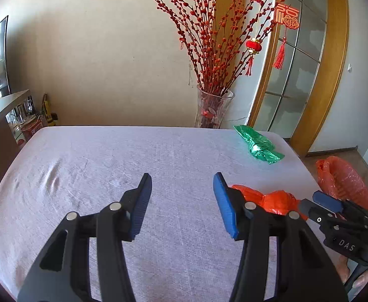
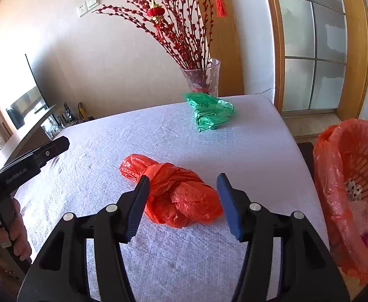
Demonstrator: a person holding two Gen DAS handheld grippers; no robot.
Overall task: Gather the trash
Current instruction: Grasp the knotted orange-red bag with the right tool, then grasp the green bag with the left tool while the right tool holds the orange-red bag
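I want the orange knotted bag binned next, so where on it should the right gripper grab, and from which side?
Judging by its shape, grip the orange bag at the knotted waist, its narrowest and firmest part. Come from the near side, where the right gripper already points with open jaws straddling the bag. The puffy lobes either side would likely squash and slip. The lined basket stands just right.

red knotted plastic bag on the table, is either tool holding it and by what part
Nothing is held. The right tool stands open with the red knotted plastic bag between its fingers, untouched. The left tool is open over bare white cloth.
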